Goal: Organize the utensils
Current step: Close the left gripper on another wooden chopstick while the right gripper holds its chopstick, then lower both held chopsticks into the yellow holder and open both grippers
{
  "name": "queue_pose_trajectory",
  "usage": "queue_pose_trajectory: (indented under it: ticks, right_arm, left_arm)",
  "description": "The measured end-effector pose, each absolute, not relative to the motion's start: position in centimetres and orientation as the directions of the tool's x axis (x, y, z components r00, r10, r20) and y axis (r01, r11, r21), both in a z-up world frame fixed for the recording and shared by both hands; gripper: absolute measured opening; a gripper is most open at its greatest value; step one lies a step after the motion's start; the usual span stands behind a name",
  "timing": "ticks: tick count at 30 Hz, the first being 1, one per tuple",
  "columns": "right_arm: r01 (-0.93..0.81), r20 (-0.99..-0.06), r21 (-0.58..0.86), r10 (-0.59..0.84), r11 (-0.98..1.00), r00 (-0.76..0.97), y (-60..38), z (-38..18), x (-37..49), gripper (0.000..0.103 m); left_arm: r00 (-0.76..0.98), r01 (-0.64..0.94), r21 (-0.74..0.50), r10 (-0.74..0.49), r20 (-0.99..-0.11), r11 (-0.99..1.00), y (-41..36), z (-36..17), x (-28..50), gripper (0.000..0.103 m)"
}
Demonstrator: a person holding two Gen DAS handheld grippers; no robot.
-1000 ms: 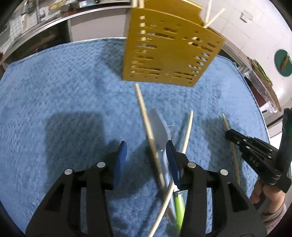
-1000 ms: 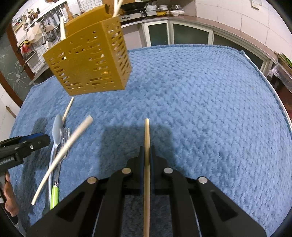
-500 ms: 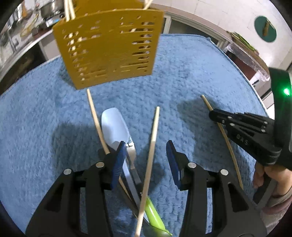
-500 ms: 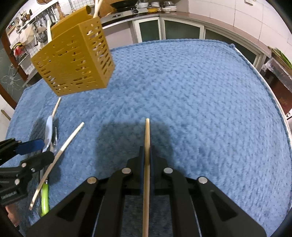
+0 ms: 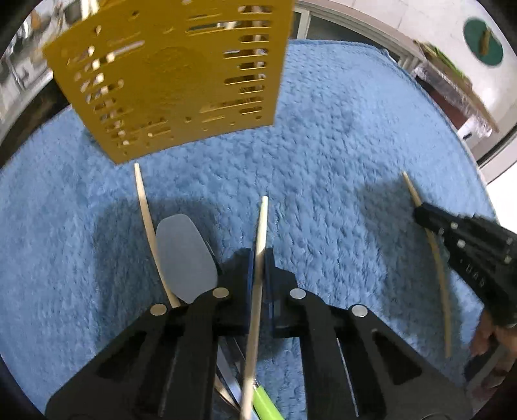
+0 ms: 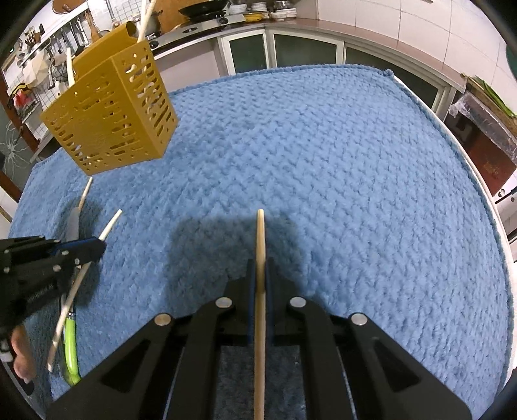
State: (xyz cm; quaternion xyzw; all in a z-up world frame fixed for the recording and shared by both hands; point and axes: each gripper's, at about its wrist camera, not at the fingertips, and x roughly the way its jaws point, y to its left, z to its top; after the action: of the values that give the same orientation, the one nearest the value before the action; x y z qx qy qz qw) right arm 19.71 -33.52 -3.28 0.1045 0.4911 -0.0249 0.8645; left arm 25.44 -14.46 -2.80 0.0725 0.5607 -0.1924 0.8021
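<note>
Covering the table, a blue towel [image 6: 323,161]; kitchen counter [image 6: 290,24] behind.

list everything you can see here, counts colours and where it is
utensil holder: 1, mustard yellow, slotted, standing at the far left of the towel, light sticks poking out of its top
towel: 1, blue, covers the table
chopstick in left gripper: 1, pale wood
chopstick in right gripper: 1, light wood
loose chopstick: 1, pale, lying in front of the holder, beside the spoon
spoon: 1, grey bowl, on the towel
green handle: 1, lime, under the left gripper; which utensil it belongs to is unclear
left gripper: black, blue pads, just closed on its chopstick
right gripper: black, shut on its chopstick
</note>
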Motion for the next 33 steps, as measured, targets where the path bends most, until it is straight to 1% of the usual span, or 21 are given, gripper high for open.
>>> queue_pose_trajectory:
  ticks: [4, 6, 13, 16, 20, 25, 27, 33]
  right_arm:
    - [0.137, -0.839, 0.175, 0.075, 0.975, 0.539, -33.3, -2.4, 19.4, 0.006]
    - [0.129, -0.826, 0.191, 0.088, 0.973, 0.557, -33.0, -1.7, 19.4, 0.006]
    - [0.086, -0.774, 0.226, 0.125, 0.97, 0.62, -31.7, 0.7, 19.2, 0.006]
    - [0.07, -0.737, 0.244, 0.138, 0.967, 0.662, -31.3, 2.1, 18.8, 0.006]
    - [0.033, -0.659, 0.287, 0.171, 0.957, 0.733, -30.8, 4.2, 18.2, 0.006]
    - [-0.001, -0.56, 0.297, 0.176, 0.955, 0.809, -30.3, 6.6, 18.0, 0.006]
    - [-0.028, -0.5, 0.328, 0.199, 0.944, 0.843, -30.2, 7.8, 18.1, 0.006]
    - [-0.081, -0.325, 0.328, 0.192, 0.941, 0.926, -29.6, 12.1, 18.5, 0.006]
  left_arm:
    - [0.323, 0.358, -0.139, -0.262, -0.91, 0.923, -12.7, -1.8, 25.8, 0.004]
    - [0.34, 0.354, -0.174, -0.3, -0.892, 0.919, -11.8, -0.7, 25.6, 0.004]
    - [0.466, 0.336, -0.212, -0.358, -0.81, 0.918, -7.7, 3.7, 23.8, 0.004]
    - [0.512, 0.341, -0.2, -0.36, -0.78, 0.918, -6.5, 5.3, 23.1, 0.004]
    - [0.563, 0.334, -0.191, -0.358, -0.745, 0.923, -5.5, 6.8, 22.6, 0.004]
    - [0.625, 0.336, -0.206, -0.382, -0.681, 0.919, -5.2, 8.9, 22.3, 0.004]
    - [0.65, 0.339, -0.223, -0.399, -0.647, 0.914, -4.9, 9.8, 22.3, 0.004]
    - [0.733, 0.337, -0.23, -0.407, -0.546, 0.913, -4.0, 13.4, 22.6, 0.004]
